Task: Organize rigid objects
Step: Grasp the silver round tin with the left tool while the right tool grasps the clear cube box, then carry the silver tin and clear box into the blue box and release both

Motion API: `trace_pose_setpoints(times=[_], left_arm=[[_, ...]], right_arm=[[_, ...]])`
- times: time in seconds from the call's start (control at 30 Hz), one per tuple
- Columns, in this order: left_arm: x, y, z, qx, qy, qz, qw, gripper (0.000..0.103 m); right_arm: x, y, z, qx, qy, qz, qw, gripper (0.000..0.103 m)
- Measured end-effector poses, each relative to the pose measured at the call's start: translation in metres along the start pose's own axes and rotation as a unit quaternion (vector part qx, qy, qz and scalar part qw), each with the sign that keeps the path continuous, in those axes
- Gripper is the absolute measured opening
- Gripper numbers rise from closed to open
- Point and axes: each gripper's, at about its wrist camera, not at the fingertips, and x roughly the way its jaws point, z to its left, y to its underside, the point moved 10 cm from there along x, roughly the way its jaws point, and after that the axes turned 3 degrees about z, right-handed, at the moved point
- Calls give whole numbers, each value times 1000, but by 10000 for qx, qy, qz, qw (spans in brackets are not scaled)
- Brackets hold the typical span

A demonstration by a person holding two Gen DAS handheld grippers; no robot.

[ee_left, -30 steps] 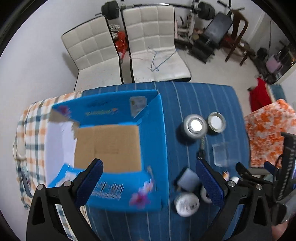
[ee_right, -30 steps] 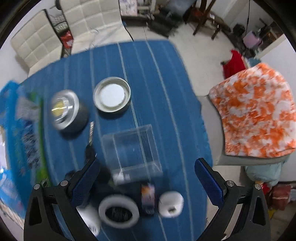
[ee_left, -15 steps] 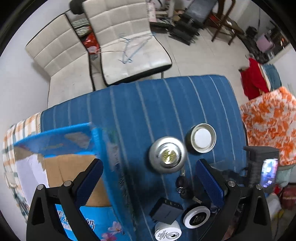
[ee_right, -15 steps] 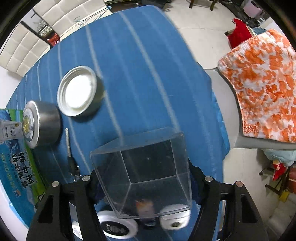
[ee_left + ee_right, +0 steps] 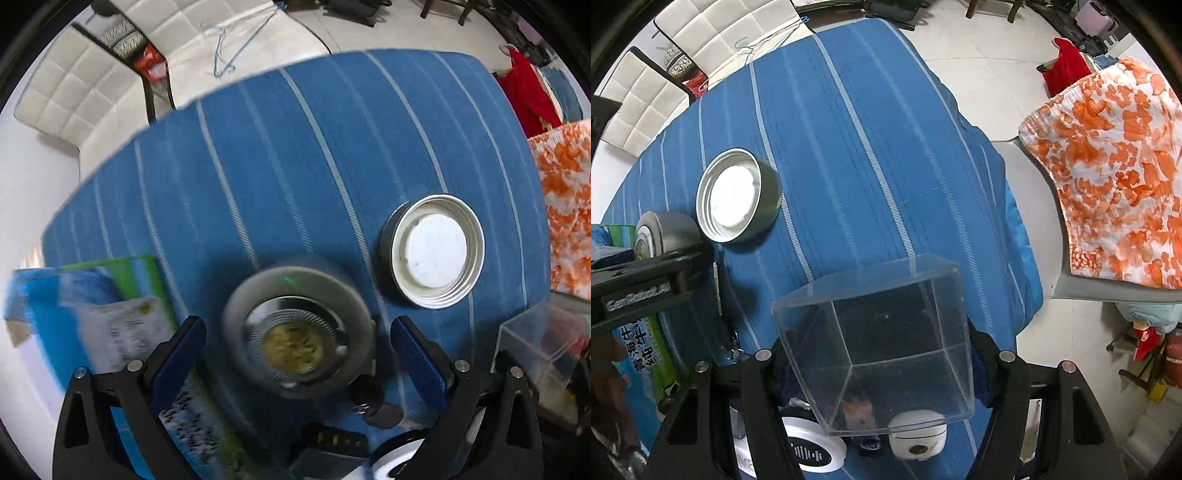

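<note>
Lettering "GenRobot.AI" reads on my left gripper body in the right wrist view; the blue carton carries Chinese characters. My right gripper pinches a clear plastic box, see-through and empty, lifted off the blue striped tablecloth. Left gripper is spread around a silver round tin, blurred. Open cloth lies beyond the metal lid.

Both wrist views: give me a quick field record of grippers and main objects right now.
left gripper: open, fingers either side of the round metal puck
right gripper: shut on clear plastic box
open metal tin: on blue striped cloth, beside the puck
blue carton: left of the puck
</note>
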Motion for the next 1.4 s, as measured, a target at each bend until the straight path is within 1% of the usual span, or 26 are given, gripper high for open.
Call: trace_pose_setpoints(times=[0.03, 0.1, 0.13, 0.17, 0.23, 0.27, 0.37, 0.5, 0.6, 0.67, 0.8, 0.83, 0.97, 1.07, 1.1, 1.13, 1.17, 1.23, 1.27, 1.3, 1.33, 1.4], left_arm=[[4, -2, -1, -4, -16, 14, 10000, 102], [10, -5, -2, -13, 20, 35, 10000, 93], [14, -7, -2, -34, 33, 55, 10000, 76], [17, -8, -1, -53, -10, 48, 10000, 72], [16, -11, 1, -132, 149, -154, 9997, 71], [16, -13, 0, -138, 168, -202, 9996, 70], [11, -11, 6, -178, 170, -332, 9991, 70], [2, -6, 3, -150, 121, -543, 9983, 70], [-14, 6, -3, -119, 149, -755, 9970, 70], [-29, 7, -3, -102, 182, -932, 9954, 70], [-68, 23, -1, -129, 392, -1293, 9908, 70], [-82, 29, 2, -140, 452, -1428, 9886, 70], [-120, 53, 24, -274, 572, -1714, 9832, 70], [-137, 72, 56, -422, 640, -1878, 9792, 70], [-140, 80, 69, -493, 673, -1916, 9779, 70], [-146, 90, 86, -586, 714, -1940, 9766, 70], [-146, 96, 99, -652, 754, -1948, 9758, 70], [-147, 119, 135, -887, 928, -1906, 9732, 70], [-144, 125, 143, -984, 975, -1851, 9729, 70], [-141, 135, 158, -1118, 1045, -1770, 9723, 70], [-138, 143, 166, -1214, 1084, -1719, 9716, 70], [-129, 155, 197, -1441, 1099, -1603, 9703, 70]], right_arm=[[1, 0, 1, -2, 10, 1, 10000, 72], [3, -2, 2, -6, 31, 19, 10000, 72], [4, -2, 2, -13, 40, 23, 10000, 72], [6, -2, 3, -20, 60, 28, 10000, 72], [7, -1, 4, -33, 80, 29, 10000, 72], [7, -2, 4, -27, 88, 6, 10000, 72], [5, 0, 3, -43, 132, -63, 9999, 71], [-4, 6, 2, -131, 283, -184, 9993, 71], [-16, 13, 5, -116, 202, -276, 9993, 71], [-28, 18, 8, -89, 102, -377, 9992, 71], [-60, 28, 23, -137, -83, -642, 9978, 71], [-74, 33, 31, -190, -158, -759, 9968, 71], [-109, 48, 67, -390, -364, -1024, 9933, 71], [-127, 64, 108, -525, -804, -988, 9905, 71], [-134, 71, 129, -612, -977, -972, 9886, 71], [-137, 74, 140, -659, -1007, -983, 9879, 71], [-142, 80, 161, -757, -989, -1032, 9868, 71], [-146, 87, 189, -871, -1042, -1049, 9852, 71], [-145, 91, 207, -955, -1065, -1036, 9843, 71], [-142, 93, 229, -1048, -1080, -1006, 9835, 71], [-140, 94, 240, -1094, -1094, -990, 9830, 71], [-131, 93, 276, -1232, -1121, -918, 9818, 71]])
